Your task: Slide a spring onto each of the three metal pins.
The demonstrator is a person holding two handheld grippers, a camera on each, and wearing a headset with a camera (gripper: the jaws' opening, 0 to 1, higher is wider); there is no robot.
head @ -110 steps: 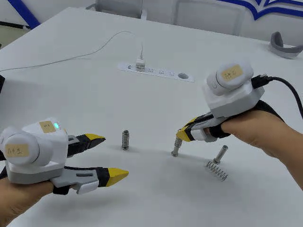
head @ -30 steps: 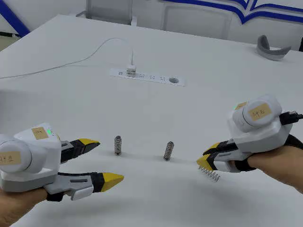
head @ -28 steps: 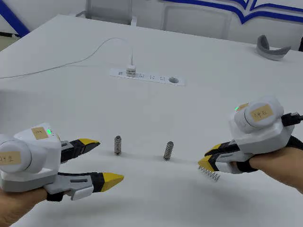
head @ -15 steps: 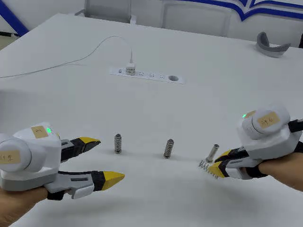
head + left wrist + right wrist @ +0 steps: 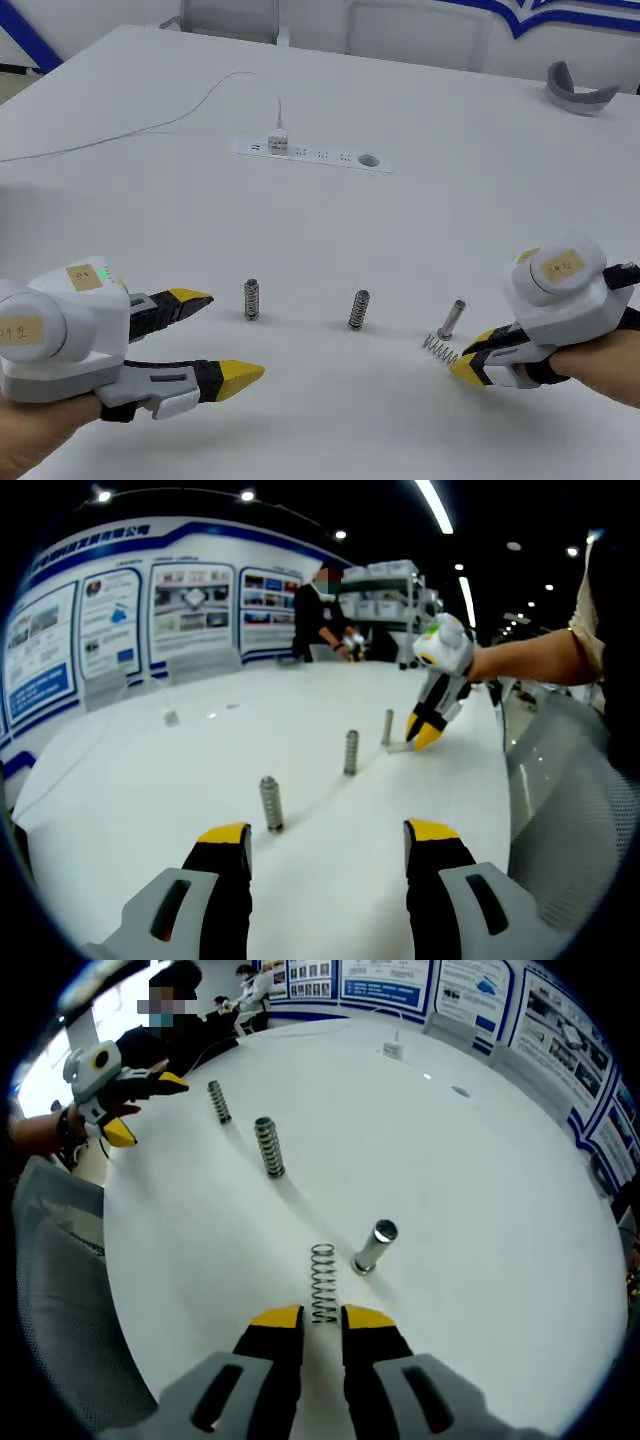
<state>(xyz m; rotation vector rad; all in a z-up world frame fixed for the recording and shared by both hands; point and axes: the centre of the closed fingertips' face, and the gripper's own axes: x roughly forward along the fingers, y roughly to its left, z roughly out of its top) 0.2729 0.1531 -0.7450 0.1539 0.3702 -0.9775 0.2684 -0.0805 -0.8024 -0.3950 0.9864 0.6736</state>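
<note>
My right tool (image 5: 322, 1320) stood nearly closed, with the near end of the loose spring (image 5: 322, 1282) in the slit between its tips. I could not tell whether it pinched the spring or merely flanked it. The spring lay flat on the surface (image 5: 420, 230), its long axis running from the tips toward 12 o'clock in the right gripper view. The bare pin (image 5: 372, 1247) stood just beside the spring's far half, at 1 o'clock from the tips. My left tool (image 5: 228, 334) was wide open and empty, well apart at 9 o'clock in the head view, so the right was nearer. The first loaded pin (image 5: 251, 299) and second loaded pin (image 5: 359, 309) carried springs. Judgement: the spring needed lifting and turning upright over the pin's head.
</note>
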